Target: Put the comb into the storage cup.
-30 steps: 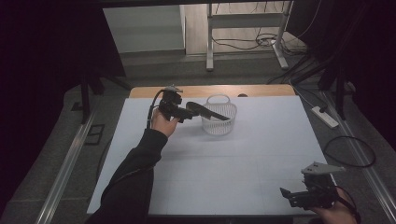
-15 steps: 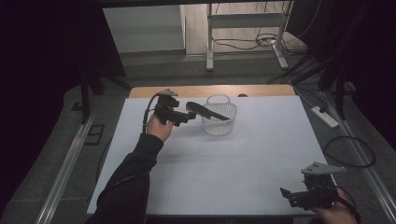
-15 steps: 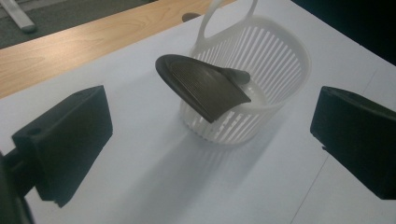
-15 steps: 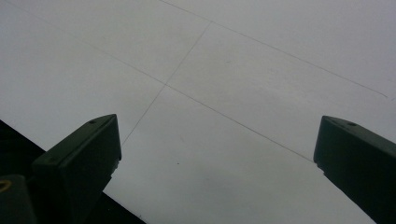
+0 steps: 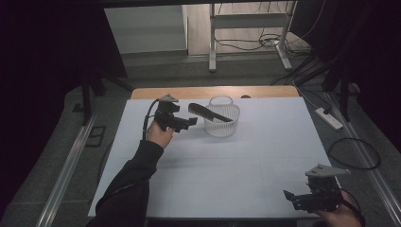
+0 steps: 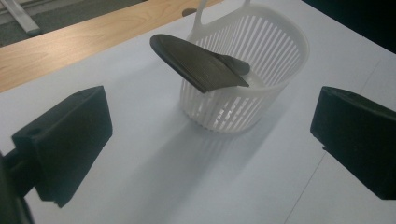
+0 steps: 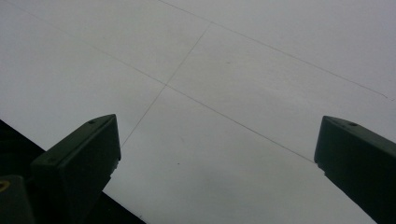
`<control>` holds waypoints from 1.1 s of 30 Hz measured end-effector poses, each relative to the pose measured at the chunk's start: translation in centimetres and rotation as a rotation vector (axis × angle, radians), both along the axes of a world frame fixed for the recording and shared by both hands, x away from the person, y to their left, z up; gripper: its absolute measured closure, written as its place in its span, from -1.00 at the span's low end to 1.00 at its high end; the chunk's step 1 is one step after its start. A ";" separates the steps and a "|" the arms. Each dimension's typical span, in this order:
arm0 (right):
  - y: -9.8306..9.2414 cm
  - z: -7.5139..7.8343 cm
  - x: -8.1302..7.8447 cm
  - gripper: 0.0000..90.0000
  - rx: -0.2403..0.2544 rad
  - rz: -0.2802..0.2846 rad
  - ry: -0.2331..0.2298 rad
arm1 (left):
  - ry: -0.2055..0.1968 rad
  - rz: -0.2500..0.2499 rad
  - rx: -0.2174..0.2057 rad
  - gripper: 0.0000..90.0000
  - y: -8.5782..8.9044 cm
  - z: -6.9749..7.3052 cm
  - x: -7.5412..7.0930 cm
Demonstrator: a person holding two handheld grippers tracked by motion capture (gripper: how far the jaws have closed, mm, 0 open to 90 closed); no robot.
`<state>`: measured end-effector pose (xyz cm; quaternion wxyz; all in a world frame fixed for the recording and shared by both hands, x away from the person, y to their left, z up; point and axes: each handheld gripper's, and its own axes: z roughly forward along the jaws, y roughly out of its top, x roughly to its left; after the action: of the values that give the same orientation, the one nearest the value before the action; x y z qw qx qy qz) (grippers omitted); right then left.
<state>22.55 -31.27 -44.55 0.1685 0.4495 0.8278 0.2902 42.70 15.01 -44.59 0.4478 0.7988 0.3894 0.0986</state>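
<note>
A white slatted basket (image 5: 222,124) with a loop handle stands at the table's far middle. A flat black paddle-shaped piece (image 5: 208,112) leans in it, its broad end sticking out over the left rim. My left gripper (image 5: 191,123) hovers just left of the basket, open, with nothing between its jaws. In the left gripper view the basket (image 6: 261,88) and the black piece (image 6: 198,63) lie ahead of the left gripper (image 6: 210,144), apart from it. My right gripper (image 5: 288,196) is at the near right corner, open over bare table; the right gripper (image 7: 215,163) holds nothing.
The white table sheet (image 5: 246,161) has faint pencil lines. A wooden strip (image 5: 189,92) borders the far edge. On the floor lie a power strip (image 5: 329,118) at the right and metal frame legs (image 5: 213,47) beyond.
My left gripper has drawn back to the left, away from the black piece, which stays leaning in the basket. The right gripper has not moved.
</note>
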 end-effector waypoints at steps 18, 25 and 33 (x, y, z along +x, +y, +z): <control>-0.1 0.2 -0.2 -1.00 0.010 -0.008 -0.027 | 0.018 -0.001 -0.011 -1.00 0.5 0.0 -1.4; -0.1 0.2 -0.2 -1.00 0.014 -0.006 -0.027 | 0.022 0.002 0.004 -1.00 0.8 -0.4 -1.9; -0.2 0.2 -0.2 -1.00 0.018 -0.005 -0.027 | 0.036 -0.005 0.019 -1.00 0.9 -0.6 -2.7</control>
<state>22.35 -31.43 -44.36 0.1761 0.4490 0.8218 0.3034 40.04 15.90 -45.21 0.4332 0.8058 0.3944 0.0869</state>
